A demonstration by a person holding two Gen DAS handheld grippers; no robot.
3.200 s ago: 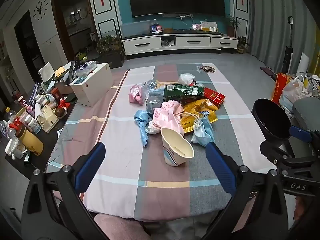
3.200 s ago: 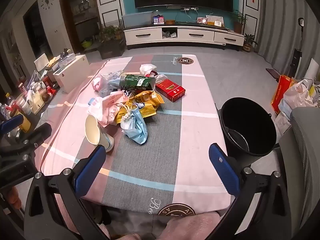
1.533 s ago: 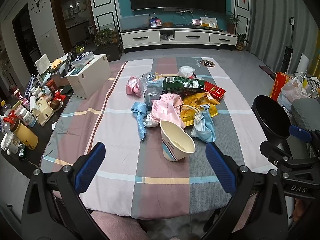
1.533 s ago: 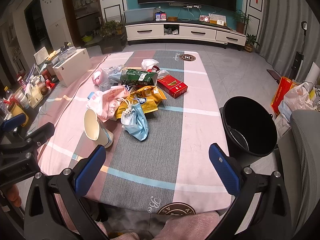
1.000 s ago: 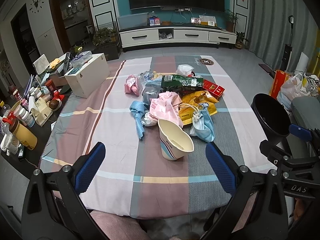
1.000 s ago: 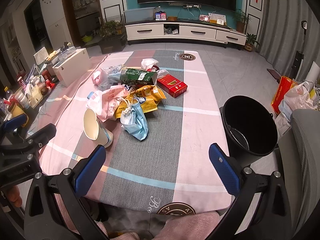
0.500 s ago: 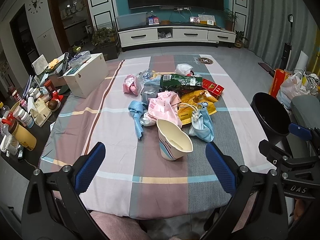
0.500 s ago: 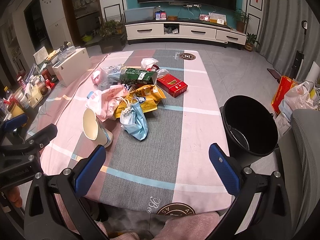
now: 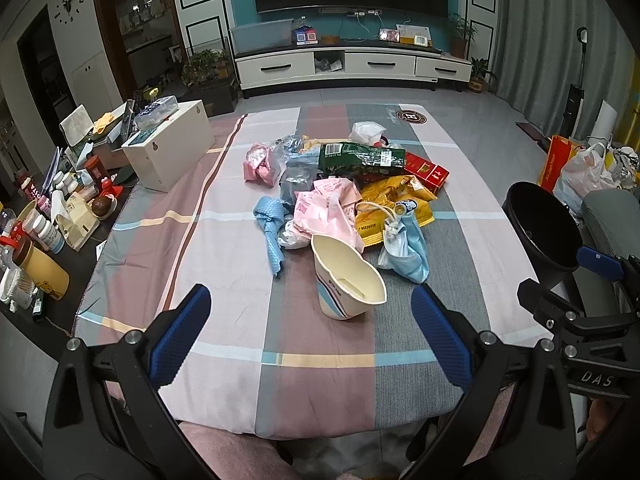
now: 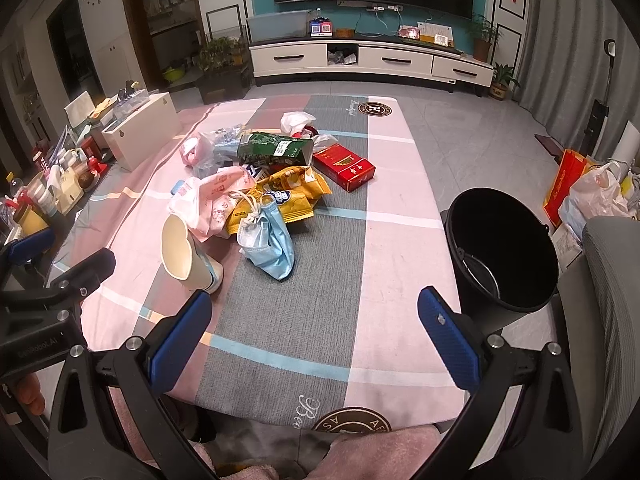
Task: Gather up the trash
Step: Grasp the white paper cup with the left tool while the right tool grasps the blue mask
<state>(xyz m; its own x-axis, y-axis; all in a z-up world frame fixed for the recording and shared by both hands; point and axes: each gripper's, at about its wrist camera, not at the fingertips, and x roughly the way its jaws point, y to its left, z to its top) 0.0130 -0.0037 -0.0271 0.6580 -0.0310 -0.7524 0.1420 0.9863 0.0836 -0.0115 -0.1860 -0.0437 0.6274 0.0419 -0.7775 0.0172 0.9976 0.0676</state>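
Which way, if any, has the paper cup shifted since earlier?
No. The paper cup still stands just before the pink wrapper, left of the blue mask.

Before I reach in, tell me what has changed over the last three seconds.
Little has changed. The left gripper has eased slightly forward toward the cup; the right gripper has barely moved. Both remain open and empty. The cup, the mask, the rest of the trash pile and the bucket lie as before. Nothing taken hold of or let go.
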